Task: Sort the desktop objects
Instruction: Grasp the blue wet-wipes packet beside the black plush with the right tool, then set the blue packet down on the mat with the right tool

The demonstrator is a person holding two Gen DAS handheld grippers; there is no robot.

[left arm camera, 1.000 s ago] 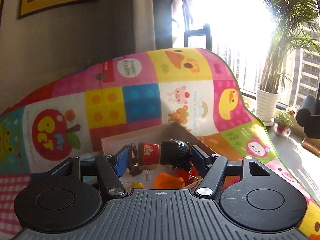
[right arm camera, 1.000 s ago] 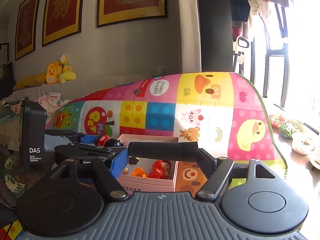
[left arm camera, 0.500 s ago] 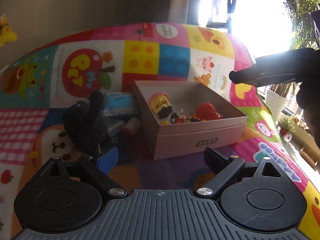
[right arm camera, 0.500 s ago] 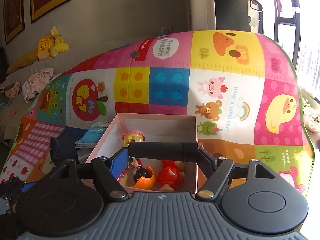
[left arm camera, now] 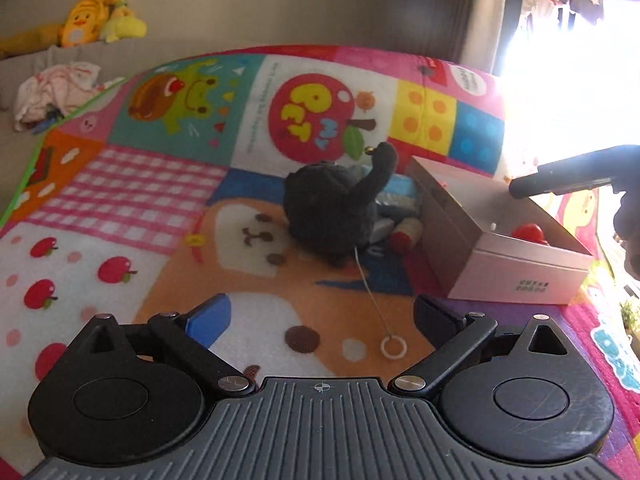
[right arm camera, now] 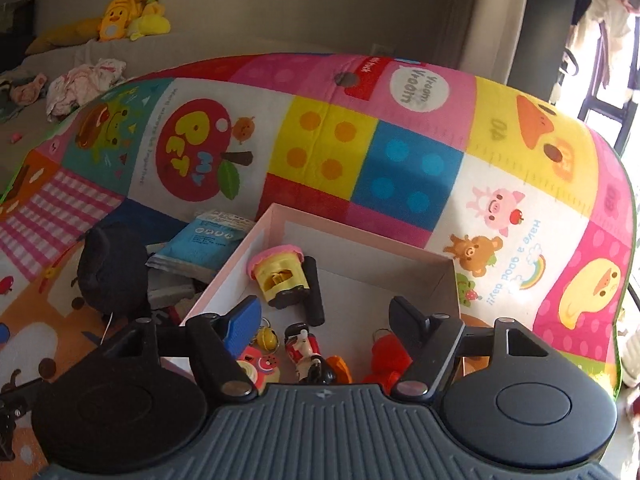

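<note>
My left gripper (left arm camera: 322, 314) hangs low over the play mat (left arm camera: 120, 200), its jaws opening wide with nothing between them. Ahead of it lies a dark plush toy (left arm camera: 336, 208) with a string and white ring (left arm camera: 394, 347). The pink box (left arm camera: 520, 276) stands to its right. My right gripper (right arm camera: 324, 314) hovers over the pink box (right arm camera: 360, 232); its jaws are closing with nothing between them. A black cylinder (right arm camera: 312, 292) lies in the box beside a yellow-and-pink toy (right arm camera: 280, 276), a red figure (right arm camera: 386, 356) and other small toys.
A blue packet (right arm camera: 208, 244) and a small red-and-white bottle (left arm camera: 404, 236) lie between the plush and the box. Behind the mat is a sofa with yellow soft toys (left arm camera: 100, 20) and clothes (left arm camera: 56, 92). A dark bar (left arm camera: 560, 176) reaches in above the box from the right.
The left gripper let go of the small toys over the box, opened wide and swung left and down toward the dark plush. The right gripper's black cylinder now lies in the box.
</note>
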